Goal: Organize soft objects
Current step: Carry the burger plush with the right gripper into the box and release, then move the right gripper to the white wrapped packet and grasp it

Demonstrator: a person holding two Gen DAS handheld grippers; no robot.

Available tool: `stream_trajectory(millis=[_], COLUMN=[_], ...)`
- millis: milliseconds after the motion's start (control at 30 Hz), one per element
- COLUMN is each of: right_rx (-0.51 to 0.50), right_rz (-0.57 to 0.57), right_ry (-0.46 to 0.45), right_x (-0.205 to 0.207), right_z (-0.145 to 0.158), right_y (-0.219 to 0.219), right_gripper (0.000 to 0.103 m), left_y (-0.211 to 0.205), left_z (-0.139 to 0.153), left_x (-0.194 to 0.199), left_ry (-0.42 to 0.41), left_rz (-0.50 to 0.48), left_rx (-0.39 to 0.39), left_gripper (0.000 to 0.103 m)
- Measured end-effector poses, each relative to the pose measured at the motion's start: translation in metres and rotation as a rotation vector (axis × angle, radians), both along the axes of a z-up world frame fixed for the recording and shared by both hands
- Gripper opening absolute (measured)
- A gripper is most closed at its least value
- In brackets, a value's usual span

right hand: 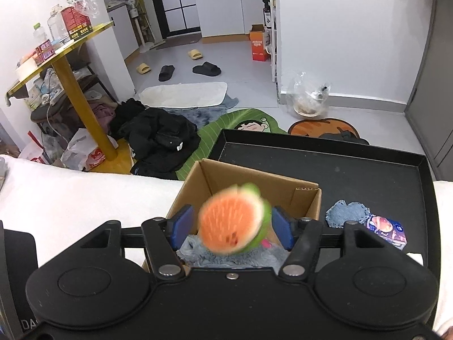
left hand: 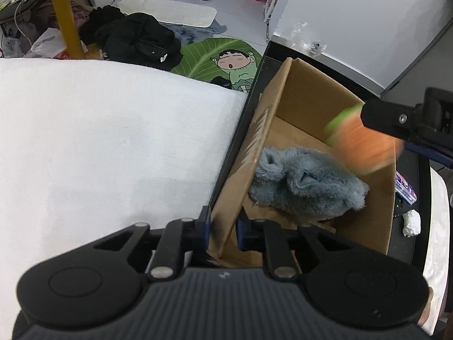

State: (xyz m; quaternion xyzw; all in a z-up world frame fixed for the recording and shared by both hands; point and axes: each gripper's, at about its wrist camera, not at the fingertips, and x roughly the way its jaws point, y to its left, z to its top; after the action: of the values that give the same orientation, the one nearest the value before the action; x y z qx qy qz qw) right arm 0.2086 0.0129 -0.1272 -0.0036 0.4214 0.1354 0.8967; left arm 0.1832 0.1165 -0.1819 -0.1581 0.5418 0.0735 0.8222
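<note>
To the left of the left gripper (left hand: 222, 231) lies a white towel-covered surface (left hand: 99, 141). That gripper sits low at the near left wall of the cardboard box (left hand: 308, 96), its blue pads nearly together with the wall's edge between them, so it grips the box. Ahead and right of its fingers, inside the box, rests a grey-blue fluffy plush (left hand: 305, 184). The box stands in a black tray (right hand: 368, 170).

Farther right, the right gripper (right hand: 230, 223) is held above the box opening, pointing forward and down. Its blue pads (right hand: 182, 223) stand wide apart. Between them is an orange-and-green watermelon plush (right hand: 232, 223), motion-blurred; it seems to touch neither pad, though the blur makes that hard to confirm. In the left wrist view the same toy (left hand: 365, 147) appears just off the tip of a black finger (left hand: 388, 119) entering from the right, over the box's right side.

Right of the right gripper, a blue cloth (right hand: 348, 212) and a small printed packet (right hand: 388, 231) lie on the tray floor.
</note>
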Motion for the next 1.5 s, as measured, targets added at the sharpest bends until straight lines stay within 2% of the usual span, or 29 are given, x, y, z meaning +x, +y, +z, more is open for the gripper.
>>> stream_trajectory(millis=[333, 533, 667, 900, 1000, 1067, 1133, 1300, 1367, 1500], right_rx=[0.013, 0.007, 0.001, -0.021, -0.037, -0.048, -0.066, -0.089, -0.108, -0.102], right_rz=[-0.055, -0.104, -0.115, -0.126, -0.130, -0.140, -0.154, -0.186, -0.202, -0.236], right_ry=[0.011, 0.026, 0.031, 0.034, 0.032, 0.030, 0.025, 0.041, 0.041, 0.044], right_x=[-0.005, -0.009, -0.014, -0.018, -0.019, -0.019, -0.018, -0.012, -0.009, -0.007], right_z=[0.000, -0.005, -0.010, -0.018, -0.019, -0.020, -0.021, -0.025, -0.027, -0.036], right_y=[-0.033, -0.062, -0.074, -0.098, -0.108, -0.116, -0.124, -0.146, -0.155, -0.173], right_gripper=[0.064, 0.066, 0.068, 0.071, 0.071, 0.075, 0.077, 0.081, 0.087, 0.088], left_y=[0.000, -0.009, -0.008, -0.013, -0.015, -0.018, -0.022, -0.030, -0.031, -0.035], left_z=[0.002, 0.005, 0.006, 0.013, 0.016, 0.019, 0.022, 0.022, 0.022, 0.023], left_x=[-0.001, -0.002, -0.003, -0.007, -0.008, -0.009, -0.010, -0.008, -0.007, -0.008], left_ry=[-0.006, -0.015, -0.018, -0.054, -0.066, -0.083, -0.094, -0.084, -0.079, -0.085], left_rz=[0.000, -0.026, -0.027, -0.056, -0.053, -0.053, -0.058, -0.080, -0.086, -0.093], left_rx=[-0.001, 0.039, 0.037, 0.046, 0.051, 0.077, 0.102, 0.129, 0.128, 0.147], left_gripper=[0.017, 0.017, 0.017, 0.021, 0.026, 0.031, 0.039, 0.048, 0.052, 0.064])
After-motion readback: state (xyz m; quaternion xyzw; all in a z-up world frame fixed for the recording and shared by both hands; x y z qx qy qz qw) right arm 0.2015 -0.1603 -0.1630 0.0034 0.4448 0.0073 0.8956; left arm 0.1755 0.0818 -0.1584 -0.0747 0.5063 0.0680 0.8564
